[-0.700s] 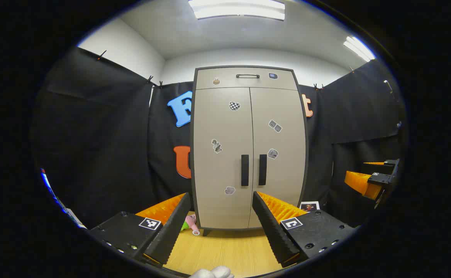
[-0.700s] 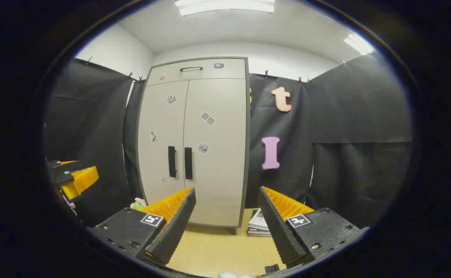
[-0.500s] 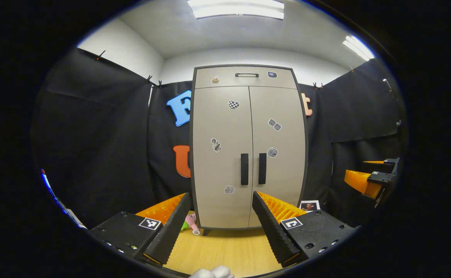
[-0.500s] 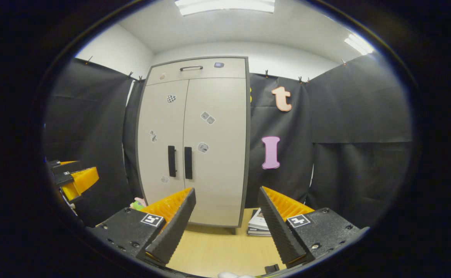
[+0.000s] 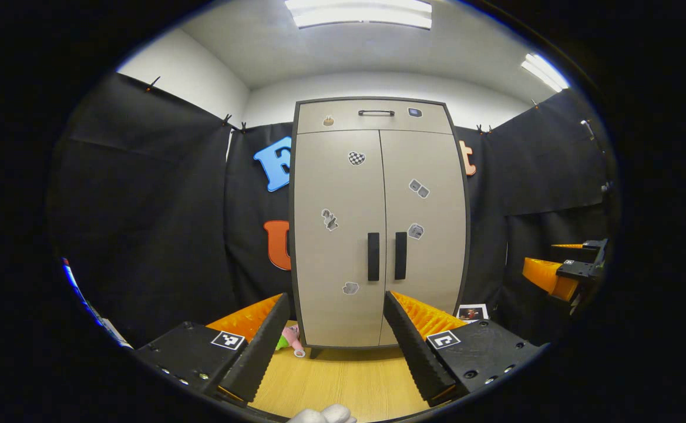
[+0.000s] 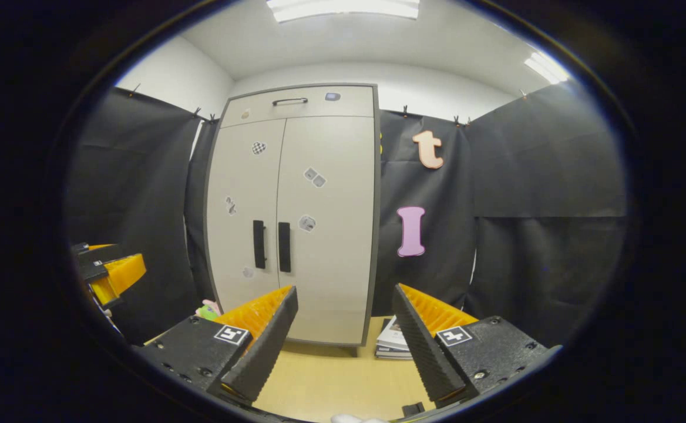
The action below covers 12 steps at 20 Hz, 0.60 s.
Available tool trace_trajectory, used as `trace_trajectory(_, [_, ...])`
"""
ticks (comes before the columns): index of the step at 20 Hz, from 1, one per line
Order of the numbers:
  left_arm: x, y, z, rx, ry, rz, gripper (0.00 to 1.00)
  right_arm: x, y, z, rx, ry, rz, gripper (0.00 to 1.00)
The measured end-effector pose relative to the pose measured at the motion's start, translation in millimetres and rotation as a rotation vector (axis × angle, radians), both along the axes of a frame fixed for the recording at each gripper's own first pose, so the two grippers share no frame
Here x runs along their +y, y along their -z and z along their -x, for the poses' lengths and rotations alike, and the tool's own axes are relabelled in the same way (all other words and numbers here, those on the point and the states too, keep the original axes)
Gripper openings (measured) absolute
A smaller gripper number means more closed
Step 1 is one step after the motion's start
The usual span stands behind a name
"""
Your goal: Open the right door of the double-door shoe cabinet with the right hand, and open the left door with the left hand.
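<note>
Nothing of the task is done yet, to judge by how things lie. The tall beige double-door shoe cabinet with a dark frame (image 5: 378, 229) stands upright on the pale wooden floor (image 5: 343, 382) against the black cloth wall, and both doors sit flush and shut. In the left gripper view it stands dead ahead at 12 o'clock; in the right gripper view it lies off toward 11 o'clock.

The left tongs (image 5: 331, 346) are spread wide with nothing between the fingers, well apart from the cabinet. The black vertical bar handle of the left door (image 5: 373, 256) shows just above the gap between them. The right tongs (image 6: 346, 346) are likewise wide open and empty, also well short of the cabinet. The black vertical bar handle of the right door (image 6: 284, 247) sits up toward 11 o'clock of them (so they would need to swing left as they go in).

Both openings are left to do: the right door (image 6: 325, 223) by the right tongs first, as the task words it, then the left door (image 5: 337, 235) by the left tongs. The two handles stand just beside each other at the centre seam, so I judge crowding between the tongs the thing to mind.

A stack of magazines (image 6: 394, 341) lies on the floor near the cabinet's right foot.
</note>
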State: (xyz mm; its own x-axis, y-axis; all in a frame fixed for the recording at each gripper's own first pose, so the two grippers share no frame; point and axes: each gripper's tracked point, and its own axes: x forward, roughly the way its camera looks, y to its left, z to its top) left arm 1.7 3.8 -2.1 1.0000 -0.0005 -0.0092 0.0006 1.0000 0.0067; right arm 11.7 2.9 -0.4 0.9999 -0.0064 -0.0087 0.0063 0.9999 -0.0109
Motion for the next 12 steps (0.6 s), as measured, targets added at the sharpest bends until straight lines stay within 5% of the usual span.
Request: trace_trajectory(12, [29.9, 9.6, 15.6, 0.021, -0.059, -0.027, 0.96, 64.9, -3.8, -98.0, -0.028, -0.043, 0.033, 1.00])
